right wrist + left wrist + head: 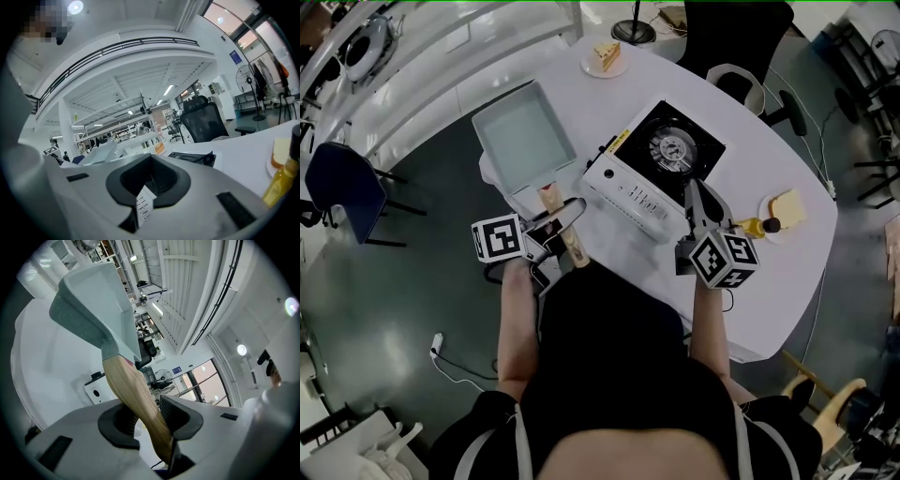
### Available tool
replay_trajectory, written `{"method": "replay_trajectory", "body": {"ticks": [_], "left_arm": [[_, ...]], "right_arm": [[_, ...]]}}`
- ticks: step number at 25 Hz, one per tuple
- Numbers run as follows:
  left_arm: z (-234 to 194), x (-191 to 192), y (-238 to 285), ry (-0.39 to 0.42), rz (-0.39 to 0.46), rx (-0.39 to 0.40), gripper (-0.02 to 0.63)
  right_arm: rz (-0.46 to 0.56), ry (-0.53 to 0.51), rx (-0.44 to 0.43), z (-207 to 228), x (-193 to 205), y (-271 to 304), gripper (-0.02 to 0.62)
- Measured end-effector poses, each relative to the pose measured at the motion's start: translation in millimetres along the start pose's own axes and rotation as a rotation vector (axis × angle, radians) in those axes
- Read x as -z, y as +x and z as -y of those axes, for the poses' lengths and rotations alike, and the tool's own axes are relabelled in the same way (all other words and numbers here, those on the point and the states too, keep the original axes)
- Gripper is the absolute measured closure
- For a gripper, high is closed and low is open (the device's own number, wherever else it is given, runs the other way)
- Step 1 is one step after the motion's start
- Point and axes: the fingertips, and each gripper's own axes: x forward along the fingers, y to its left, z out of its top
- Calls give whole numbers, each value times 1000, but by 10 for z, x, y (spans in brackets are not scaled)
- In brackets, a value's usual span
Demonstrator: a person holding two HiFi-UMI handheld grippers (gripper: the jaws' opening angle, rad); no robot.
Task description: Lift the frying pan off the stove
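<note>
left tool [150, 419] clamped on the wooden handle [133, 390], good spot, frying pan [93, 301] looks stiff but front-heavy, might tip

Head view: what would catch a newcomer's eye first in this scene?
The square pale-green frying pan stands out first, held by its wooden handle in the left gripper, left of the white portable gas stove. That stove sits mid-table with its black burner bare. The right gripper is shut beside its front right corner.
</note>
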Motion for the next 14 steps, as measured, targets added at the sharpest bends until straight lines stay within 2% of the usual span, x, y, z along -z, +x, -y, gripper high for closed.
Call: {"method": "replay_trajectory", "body": {"ticks": [9, 14], "left_arm": [[-56, 4, -6, 4, -13, 3, 468], [-8, 18, 37, -32, -9, 22, 468]], "right_arm": [[-7, -10, 11, -20, 22, -3, 594], [-9, -12, 10, -12, 31, 4, 594]]}}
